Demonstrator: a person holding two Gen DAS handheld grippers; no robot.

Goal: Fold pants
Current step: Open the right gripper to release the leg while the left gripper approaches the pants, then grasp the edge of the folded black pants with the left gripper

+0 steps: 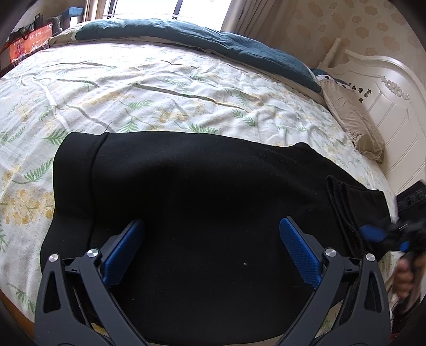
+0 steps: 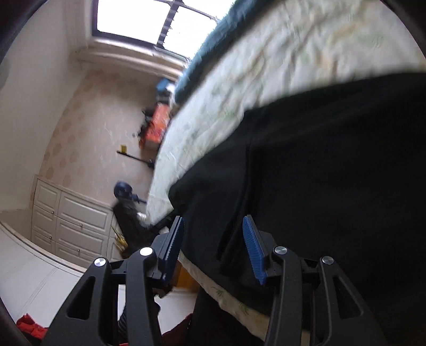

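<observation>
Black pants (image 1: 202, 191) lie folded across the near side of the bed, the waistband at the left and stacked leg cuffs at the right. My left gripper (image 1: 211, 226) is open wide and empty, just above the middle of the pants. My right gripper (image 2: 213, 226) is open, tilted, with its fingers on either side of the pants' edge (image 2: 306, 173) near the bed's side. It also shows blurred in the left wrist view (image 1: 383, 235) at the cuff end, held by a hand.
The bed has a floral sheet (image 1: 159, 87), a dark teal quilt (image 1: 213, 40) at the far side and a beige pillow (image 1: 351, 117) by the white headboard (image 1: 386, 87). White cabinets (image 2: 72, 223) and a window (image 2: 149, 21) are beyond the bed.
</observation>
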